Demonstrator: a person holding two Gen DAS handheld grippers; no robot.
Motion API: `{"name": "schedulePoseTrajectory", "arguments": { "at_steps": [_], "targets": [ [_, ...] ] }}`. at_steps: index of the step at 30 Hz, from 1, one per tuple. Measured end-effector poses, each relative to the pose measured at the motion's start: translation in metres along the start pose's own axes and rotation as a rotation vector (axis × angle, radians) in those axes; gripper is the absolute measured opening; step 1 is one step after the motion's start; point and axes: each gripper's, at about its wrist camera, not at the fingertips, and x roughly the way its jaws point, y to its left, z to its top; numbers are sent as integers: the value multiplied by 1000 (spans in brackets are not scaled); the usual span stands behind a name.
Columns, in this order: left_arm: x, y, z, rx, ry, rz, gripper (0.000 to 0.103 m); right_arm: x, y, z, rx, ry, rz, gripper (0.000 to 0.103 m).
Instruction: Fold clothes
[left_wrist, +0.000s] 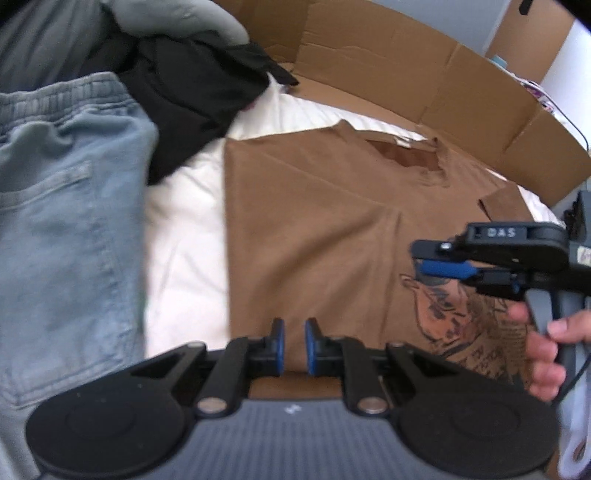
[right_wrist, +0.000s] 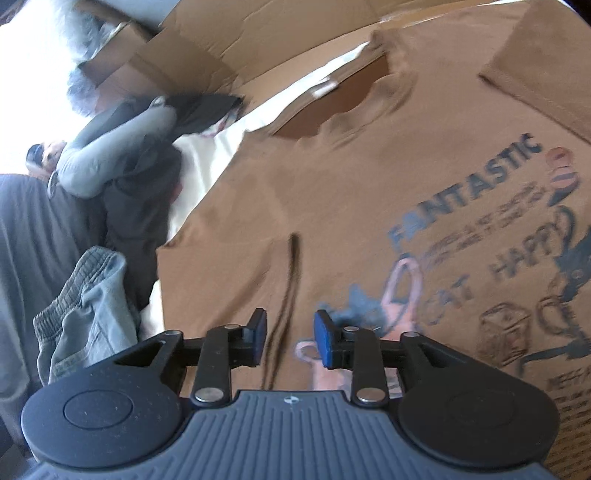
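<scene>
Jaws of the left gripper (left_wrist: 294, 345) stand narrow and empty, the right gripper (right_wrist: 289, 338) wider and empty, over the brown T-shirt (left_wrist: 325, 221) running lengthwise toward upper frame.

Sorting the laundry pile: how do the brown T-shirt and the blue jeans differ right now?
The brown T-shirt is spread flat, front up; the blue jeans lie bunched beside it. The T-shirt carries a printed picture and lettering; the jeans are plain, faded denim with a gathered waistband. The T-shirt lies in the middle of the white sheet; the jeans sit at its edge. Neither is gripped.
</scene>
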Motion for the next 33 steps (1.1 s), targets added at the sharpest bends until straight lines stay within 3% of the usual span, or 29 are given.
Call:
{"name": "schedulePoseTrajectory", "arguments": {
  "at_steps": [3,4,7,9,11,16,20,28,31,33],
  "targets": [
    [13,-3,-3,-24,-27,-42,12,15,18,-6,-63,25,-10,39],
    [17,-4,-4,-34,-43,-58,12,22,24,-8,-103,38,-22,45],
    [29,-12,-12,-10,-42,-91,13,34,37,-11,-237,75,-69,46],
    [36,-18,-19,5,-10,-99,12,36,40,-11,-303,91,-97,40],
    [39,-25,-26,21,10,-109,12,33,37,-11,-334,101,-130,27],
    [41,-33,-41,58,29,-100,12,24,24,-8,-316,124,-170,16],
    [39,-33,-43,57,38,-94,12,18,15,-1,-307,165,-173,16],
    [9,-47,-25,30,38,-67,18,-39,23,37,-461,242,-130,38],
    [-8,-54,-16,11,33,-50,30,-72,38,45,-542,249,-110,50],
    [-23,-59,-9,-1,27,-32,36,-94,48,50,-563,249,-111,52]
  ]
}}
